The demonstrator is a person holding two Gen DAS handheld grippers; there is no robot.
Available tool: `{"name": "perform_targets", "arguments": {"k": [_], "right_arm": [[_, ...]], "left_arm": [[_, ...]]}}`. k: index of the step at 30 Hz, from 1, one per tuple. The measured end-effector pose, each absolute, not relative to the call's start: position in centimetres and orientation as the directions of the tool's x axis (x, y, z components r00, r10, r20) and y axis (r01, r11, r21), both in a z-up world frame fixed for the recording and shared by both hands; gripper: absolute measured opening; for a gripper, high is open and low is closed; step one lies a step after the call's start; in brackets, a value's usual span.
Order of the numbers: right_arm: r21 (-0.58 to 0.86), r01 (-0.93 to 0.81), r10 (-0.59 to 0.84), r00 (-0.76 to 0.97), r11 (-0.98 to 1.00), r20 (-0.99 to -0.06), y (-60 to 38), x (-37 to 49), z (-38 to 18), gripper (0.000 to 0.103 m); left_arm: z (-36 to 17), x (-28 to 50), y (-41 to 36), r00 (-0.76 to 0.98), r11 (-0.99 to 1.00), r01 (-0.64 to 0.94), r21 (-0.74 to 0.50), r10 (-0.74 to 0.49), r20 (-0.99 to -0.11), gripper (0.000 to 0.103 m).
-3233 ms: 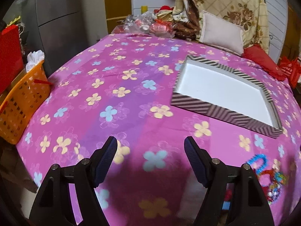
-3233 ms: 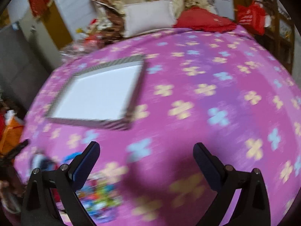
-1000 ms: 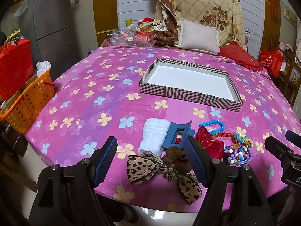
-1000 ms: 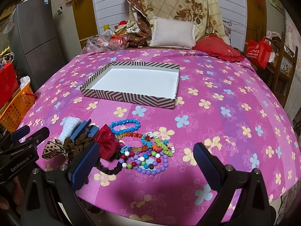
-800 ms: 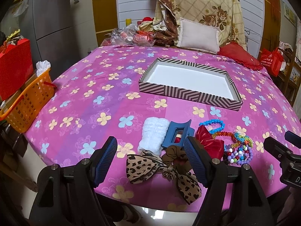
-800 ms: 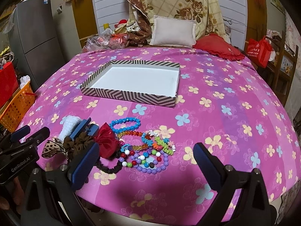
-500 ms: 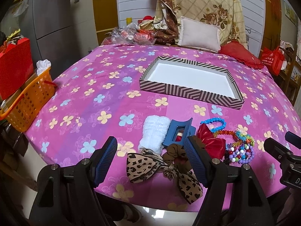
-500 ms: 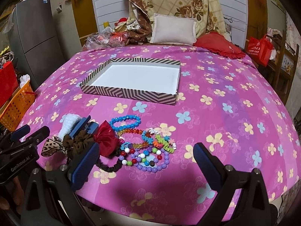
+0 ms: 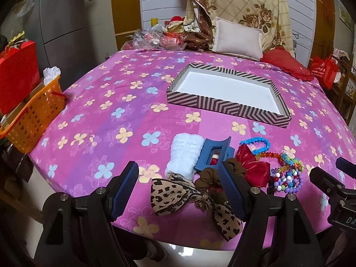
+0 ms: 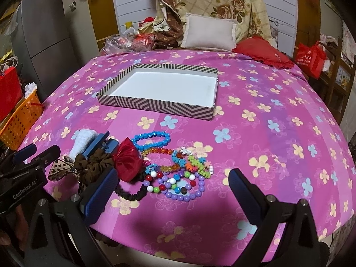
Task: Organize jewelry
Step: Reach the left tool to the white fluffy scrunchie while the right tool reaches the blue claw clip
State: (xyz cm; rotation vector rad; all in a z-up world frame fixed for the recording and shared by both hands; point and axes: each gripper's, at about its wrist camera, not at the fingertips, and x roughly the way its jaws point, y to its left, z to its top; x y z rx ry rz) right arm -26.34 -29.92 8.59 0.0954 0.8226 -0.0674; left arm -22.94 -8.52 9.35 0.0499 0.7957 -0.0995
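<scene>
A striped box point(image 9: 224, 108) point(image 10: 155, 105) with a bare white inside sits mid-table. Near the front edge lies a pile: a white scrunchie point(image 9: 185, 155), a blue claw clip point(image 9: 214, 154) point(image 10: 98, 144), a leopard bow point(image 9: 175, 194), a brown scrunchie point(image 10: 93, 164), a red bow point(image 9: 252, 170) point(image 10: 128, 162), a blue bead bracelet point(image 10: 152, 141) and mixed coloured bead bracelets point(image 10: 182, 178) point(image 9: 287, 178). My left gripper point(image 9: 178, 191) is open and empty over the leopard bow. My right gripper point(image 10: 171, 193) is open and empty over the bead bracelets.
The round table wears a pink flowered cloth point(image 9: 124, 111). An orange basket point(image 9: 33, 115) and a red bag point(image 9: 15, 75) stand off its left edge. Pillows point(image 10: 209, 32), a red cushion point(image 10: 262, 50) and plastic bags point(image 9: 153, 37) crowd the far side.
Since 3.2 s ago both grippers have pulled back and up from the cloth, bringing the pile into view. Over the last second both views shifted only slightly.
</scene>
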Motion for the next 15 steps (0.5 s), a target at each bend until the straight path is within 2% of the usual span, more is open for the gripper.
{"name": "perform_targets", "arguments": {"k": [15], "right_arm": [[0.069,0.023,0.035,0.677,0.997,-0.735,-28.5,-25.3,8.0,0.101]], "left_arm": [[8.5,-21.4,-5.9,0.653,0.992,0.114,-0.057,-0.118,-0.749,0.071]]}}
